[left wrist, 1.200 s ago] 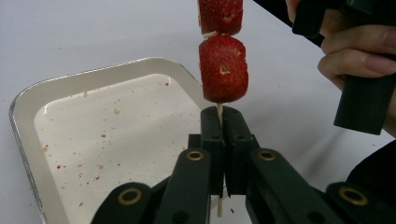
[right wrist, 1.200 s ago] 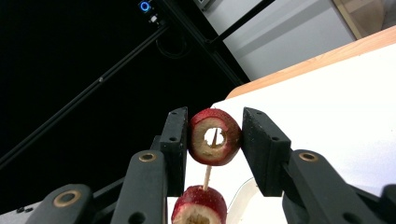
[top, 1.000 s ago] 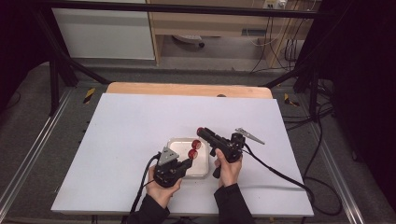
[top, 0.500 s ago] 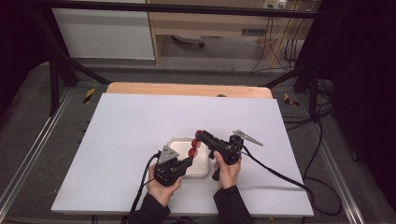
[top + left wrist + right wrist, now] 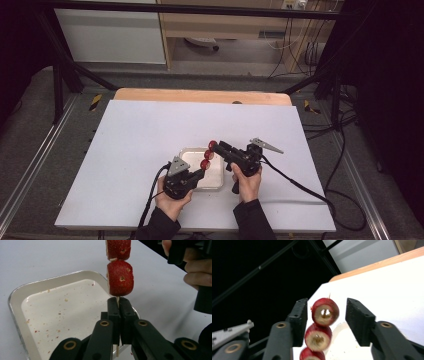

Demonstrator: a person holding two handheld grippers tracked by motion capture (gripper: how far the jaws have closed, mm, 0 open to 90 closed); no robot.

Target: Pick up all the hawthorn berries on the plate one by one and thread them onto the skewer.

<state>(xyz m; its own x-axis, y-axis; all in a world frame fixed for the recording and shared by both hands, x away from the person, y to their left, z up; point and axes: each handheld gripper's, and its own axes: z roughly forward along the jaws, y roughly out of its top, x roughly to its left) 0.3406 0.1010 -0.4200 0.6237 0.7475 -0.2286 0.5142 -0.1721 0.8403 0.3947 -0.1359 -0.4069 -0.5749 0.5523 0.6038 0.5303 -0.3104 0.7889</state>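
My left gripper (image 5: 117, 301) is shut on a thin wooden skewer (image 5: 117, 350) and holds it upright over a white tray (image 5: 62, 315). Three red strawberries are threaded on the stick: the top one (image 5: 325, 312), the middle one (image 5: 318, 337) and the lowest (image 5: 310, 356). My right gripper (image 5: 327, 313) comes in from the right, its jaws on either side of the top strawberry with a gap on each side. Those jaws have just been opening and do not press on the fruit. In the high view the left gripper (image 5: 200, 174) and right gripper (image 5: 215, 145) meet over the tray (image 5: 215, 180).
The tray holds only crumbs and red specks. It sits near the front of a white tabletop (image 5: 150, 130) with a wooden strip (image 5: 200, 95) along the far edge. The right gripper's cable (image 5: 300, 185) trails off to the right across the table.
Both hands stay where they were and the skewer still stands over the tray. The high view is too coarse to show any jaw movement.
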